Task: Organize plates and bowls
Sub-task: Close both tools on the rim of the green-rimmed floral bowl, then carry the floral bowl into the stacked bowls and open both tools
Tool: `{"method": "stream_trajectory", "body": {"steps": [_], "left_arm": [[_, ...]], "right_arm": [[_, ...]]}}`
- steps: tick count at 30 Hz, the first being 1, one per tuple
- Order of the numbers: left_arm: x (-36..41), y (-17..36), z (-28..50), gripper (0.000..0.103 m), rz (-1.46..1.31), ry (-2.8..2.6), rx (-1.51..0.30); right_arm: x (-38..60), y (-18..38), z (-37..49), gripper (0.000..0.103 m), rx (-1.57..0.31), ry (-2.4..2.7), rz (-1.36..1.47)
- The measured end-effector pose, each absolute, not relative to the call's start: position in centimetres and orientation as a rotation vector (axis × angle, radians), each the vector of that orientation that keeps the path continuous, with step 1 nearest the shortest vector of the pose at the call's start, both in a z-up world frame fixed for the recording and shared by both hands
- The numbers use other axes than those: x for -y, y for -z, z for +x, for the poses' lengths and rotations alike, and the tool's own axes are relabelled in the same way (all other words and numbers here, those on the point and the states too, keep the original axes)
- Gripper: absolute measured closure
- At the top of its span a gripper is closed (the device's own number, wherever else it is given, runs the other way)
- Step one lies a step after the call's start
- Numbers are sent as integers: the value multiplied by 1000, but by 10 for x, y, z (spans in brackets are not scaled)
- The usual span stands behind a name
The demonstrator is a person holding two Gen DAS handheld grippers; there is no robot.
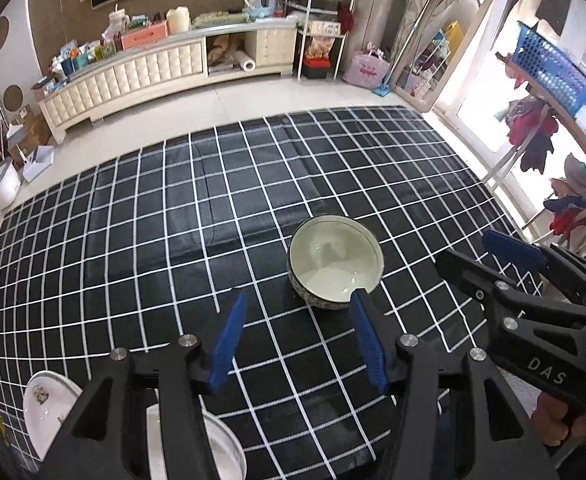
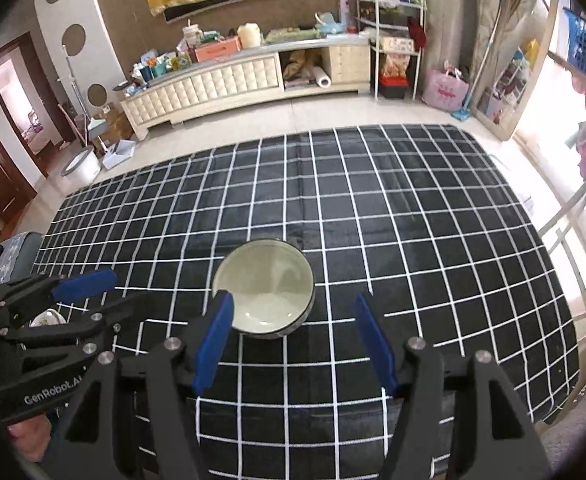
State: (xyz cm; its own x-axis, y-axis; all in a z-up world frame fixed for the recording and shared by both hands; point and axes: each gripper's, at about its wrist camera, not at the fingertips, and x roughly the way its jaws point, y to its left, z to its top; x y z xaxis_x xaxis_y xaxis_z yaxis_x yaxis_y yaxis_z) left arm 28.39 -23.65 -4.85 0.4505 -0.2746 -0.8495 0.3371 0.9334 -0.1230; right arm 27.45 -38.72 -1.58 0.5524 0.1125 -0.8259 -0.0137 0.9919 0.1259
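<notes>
Hovering over the checked cloth, both claws were spread and empty. The left gripper [image 1: 297, 340] had its blue pads apart with nothing between them; its right pad tip overlapped the bowl's near rim in its own view, but I couldn't tell whether it touched. The right gripper [image 2: 293, 340] stood wider, also pinching nothing, and its left pad tip sat at the bowl's near-left rim, contact again unclear.

The bowl [image 1: 335, 262] stood upright and empty on the black-and-white tablecloth [image 1: 153, 240], roughly mid-table, just ahead of both claws. The two grippers were side by side, each visible at the edge of the other's camera.

Near the table's front-left corner, mostly hidden under the left gripper's frame, lay a white plate [image 1: 47, 408] with a small printed motif, and a second white dish [image 1: 225, 448] beside it; whether that one was a plate or a bowl I couldn't tell.

Read: approach step, bowl targeted, no grasp yet. Which claw takes it wasn't settled.

Next move likely needs one claw lowered so one pad goes inside the rim and one outside, then closed on the wall. The glazed rim looked slippery, so a deep bite would be safer. Destination presumably by the front-left dishes.
</notes>
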Motion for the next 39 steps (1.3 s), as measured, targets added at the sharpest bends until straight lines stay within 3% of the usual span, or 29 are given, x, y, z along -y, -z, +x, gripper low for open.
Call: {"method": "stream_trajectory", "body": {"steps": [16,19,24,32,34,39], "left_arm": [[258,126,351,52,66,344,-1204],[262,137,357,57,80,331,-1211],[268,153,365,68,90,325,-1244],[275,167,367,85,87,327,-1250],[280,170,367,90,97,336,-1243],[292,175,369,90,106,332,-1236]], "right_arm": [[396,87,318,36,-1104,-93,174],[400,95,322,36,-1120,-84,187],[399,105,325,46,-1136,-97,194],[397,119,321,77,-1152,-102,230],[396,118,318,79,-1142,-95,232],[398,115,312,83,-1128,-54,248]]}}
